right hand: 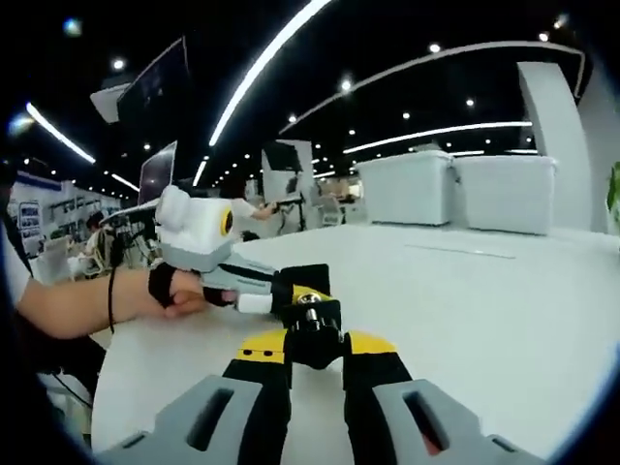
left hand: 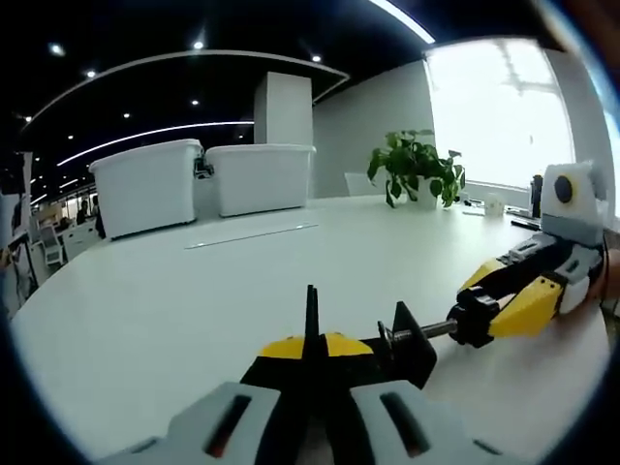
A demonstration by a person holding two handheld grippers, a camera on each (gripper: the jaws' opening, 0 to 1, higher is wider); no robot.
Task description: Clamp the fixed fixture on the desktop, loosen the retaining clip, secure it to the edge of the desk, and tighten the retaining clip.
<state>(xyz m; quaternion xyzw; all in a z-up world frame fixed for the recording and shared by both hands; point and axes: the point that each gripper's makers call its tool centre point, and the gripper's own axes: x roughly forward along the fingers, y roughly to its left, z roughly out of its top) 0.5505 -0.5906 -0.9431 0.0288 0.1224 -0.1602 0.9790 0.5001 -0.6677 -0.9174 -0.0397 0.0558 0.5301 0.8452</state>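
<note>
A black clamp fixture [left hand: 411, 351] stands on the white desk [left hand: 242, 291], just past my left gripper [left hand: 311, 341]. That gripper is shut on the fixture's thin upright black plate. A metal screw runs right from the fixture to a black knob [left hand: 471, 321]. My right gripper [left hand: 487, 315] comes in from the right and is shut on this knob. In the right gripper view, my right gripper [right hand: 314, 347] grips the knob [right hand: 312, 327] between its yellow-tipped jaws. The left gripper [right hand: 287, 291], held by a hand, clasps the fixture [right hand: 308, 278] from the left.
Two white lidded bins [left hand: 145, 184] stand at the desk's far side, with a potted plant [left hand: 417, 167] to their right near a bright window. Small items [left hand: 499, 205] lie by the window. The desk edge [right hand: 116, 358] runs close on the left in the right gripper view, with a person's forearm [right hand: 68, 305] beyond it.
</note>
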